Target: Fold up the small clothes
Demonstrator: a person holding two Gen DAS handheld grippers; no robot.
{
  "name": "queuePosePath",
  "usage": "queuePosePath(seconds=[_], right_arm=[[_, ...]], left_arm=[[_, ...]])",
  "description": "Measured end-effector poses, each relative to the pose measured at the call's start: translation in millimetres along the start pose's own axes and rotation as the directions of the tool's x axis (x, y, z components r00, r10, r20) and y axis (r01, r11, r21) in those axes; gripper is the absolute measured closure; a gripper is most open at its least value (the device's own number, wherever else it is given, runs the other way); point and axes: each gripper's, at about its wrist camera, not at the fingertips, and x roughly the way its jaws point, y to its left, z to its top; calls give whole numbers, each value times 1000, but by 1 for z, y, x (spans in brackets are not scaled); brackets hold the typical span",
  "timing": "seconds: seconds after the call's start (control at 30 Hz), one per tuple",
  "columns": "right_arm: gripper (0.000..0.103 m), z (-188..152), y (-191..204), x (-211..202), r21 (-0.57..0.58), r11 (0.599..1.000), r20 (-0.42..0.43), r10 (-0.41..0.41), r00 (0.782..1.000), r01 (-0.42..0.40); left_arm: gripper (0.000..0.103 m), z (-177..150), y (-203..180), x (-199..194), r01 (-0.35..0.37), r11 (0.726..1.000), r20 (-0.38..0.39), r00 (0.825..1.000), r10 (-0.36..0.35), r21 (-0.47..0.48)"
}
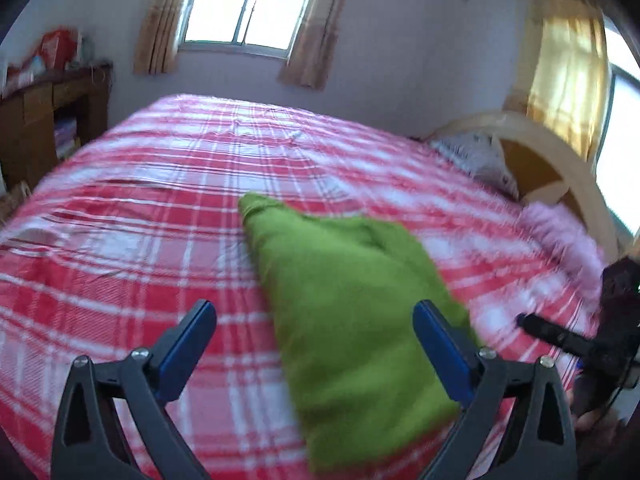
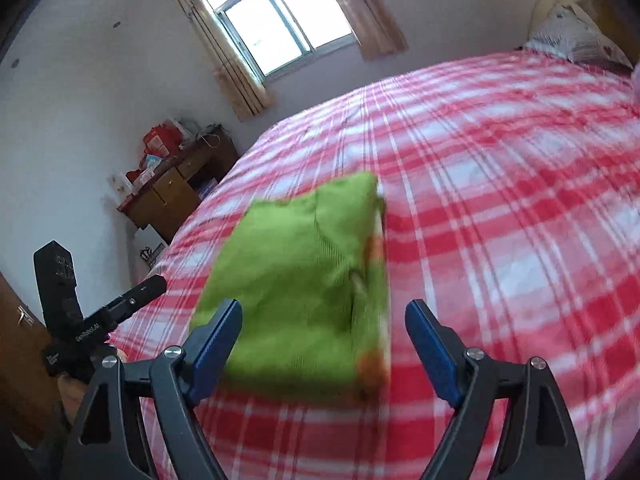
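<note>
A green garment (image 1: 352, 300) lies folded into a flat rectangle on the red and white plaid bed (image 1: 160, 208). It also shows in the right wrist view (image 2: 296, 280), with an orange trim along its right edge. My left gripper (image 1: 316, 324) is open and empty, held above the bed with the garment's near part between and past its fingers. My right gripper (image 2: 324, 324) is open and empty, just above the garment's near edge. The right gripper shows at the right edge of the left wrist view (image 1: 560, 336), and the left gripper at the left of the right wrist view (image 2: 120, 308).
A wooden desk (image 2: 176, 192) with boxes stands by the bed's far left corner under a curtained window (image 2: 276, 24). A patterned pillow (image 1: 476, 156) and a pink fluffy item (image 1: 560, 236) lie by the curved wooden headboard (image 1: 560, 168).
</note>
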Motion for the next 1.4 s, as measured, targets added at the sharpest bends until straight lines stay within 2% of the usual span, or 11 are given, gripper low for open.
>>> queuePosePath(seconds=[0.13,0.27,0.33,0.4,0.57,0.67,0.8,0.97,1.1,1.23,1.4], right_arm=[[19,27,-7,41,-26,1000,-25,-3,1000,2],[19,34,-19,83,-15,1000,-71,-3,997,2],[29,29,-23,105,2,1000,-120,27,992,-27],[32,23,-21,117,21,996,-166,89,982,-87],[32,17,-17,117,2,983,-185,180,966,-183],[32,20,-22,123,17,988,-191,151,970,-151],[33,24,-16,134,3,993,-206,118,971,-120],[61,20,-5,128,30,994,-252,112,961,-108],[63,6,9,106,36,990,-288,139,947,-134],[64,-27,19,72,70,976,-343,216,914,-205],[64,-81,38,26,65,955,-405,290,867,-289]], left_arm=[[16,13,14,42,56,989,-57,996,-64,-134],[17,2,21,90,64,975,-149,984,-97,-210],[17,-13,29,103,67,966,-199,973,-118,-248],[17,-16,32,96,122,959,-162,972,-167,-258],[19,-20,34,87,184,958,-174,959,-224,-218],[20,-19,29,88,175,964,-180,961,-211,-198],[35,-18,29,88,162,968,-190,962,-198,-192],[50,-20,23,80,142,967,-212,959,-187,-211],[52,-28,15,55,121,973,-285,942,-175,-198],[52,-59,7,5,99,979,-368,916,-160,-179],[46,-102,-2,-48,99,984,-410,899,-153,-150]])
